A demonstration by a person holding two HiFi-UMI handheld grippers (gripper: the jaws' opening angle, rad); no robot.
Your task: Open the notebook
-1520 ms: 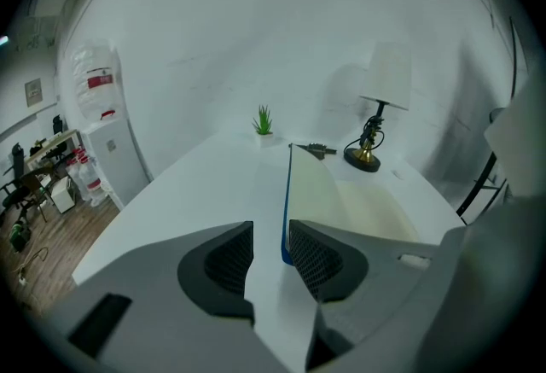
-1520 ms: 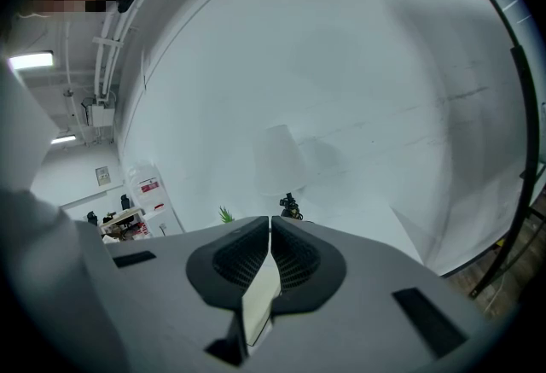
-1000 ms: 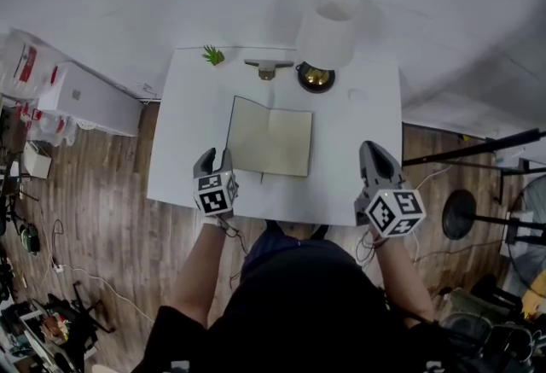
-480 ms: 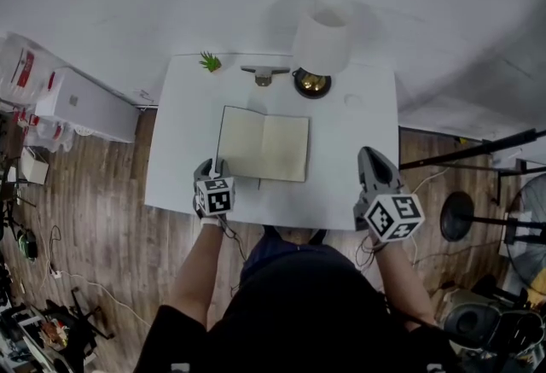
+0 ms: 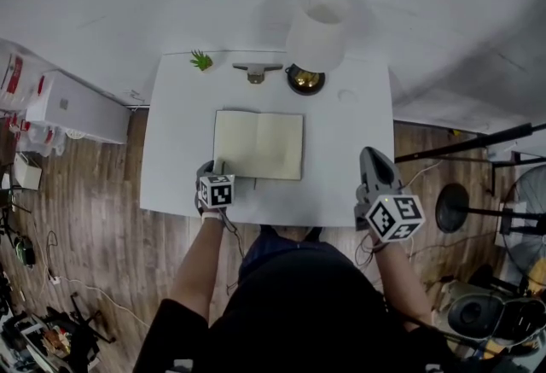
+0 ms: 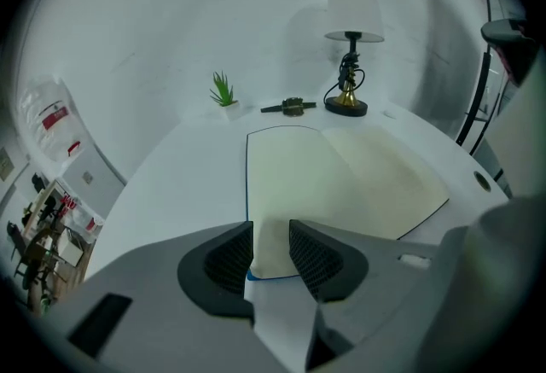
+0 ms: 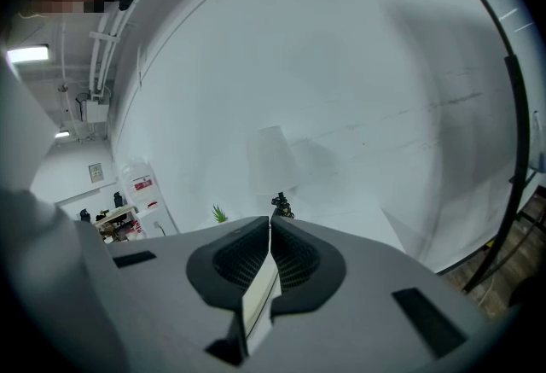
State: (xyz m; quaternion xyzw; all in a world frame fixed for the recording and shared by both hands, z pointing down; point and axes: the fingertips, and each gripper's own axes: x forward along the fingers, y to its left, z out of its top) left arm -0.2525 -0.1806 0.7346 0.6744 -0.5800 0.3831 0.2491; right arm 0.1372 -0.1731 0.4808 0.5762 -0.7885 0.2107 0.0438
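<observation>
I count one table (image 5: pixel 350 149). On it there is one notebook (image 5: pixel 258 144), one lamp (image 5: pixel 320 37), one plant (image 5: pixel 201 61) and one small grey piece (image 5: pixel 256 70) that I can't identify. One person (image 5: pixel 299 311) is at the table with two grippers: one left gripper (image 5: pixel 209 168) and one right gripper (image 5: pixel 373 155). That also makes two marker cubes, a cube (image 5: pixel 216 191) on the left one and a cube (image 5: pixel 395 218) on the right one. Off to the side on the floor there is one long white box (image 5: pixel 72 107).
</observation>
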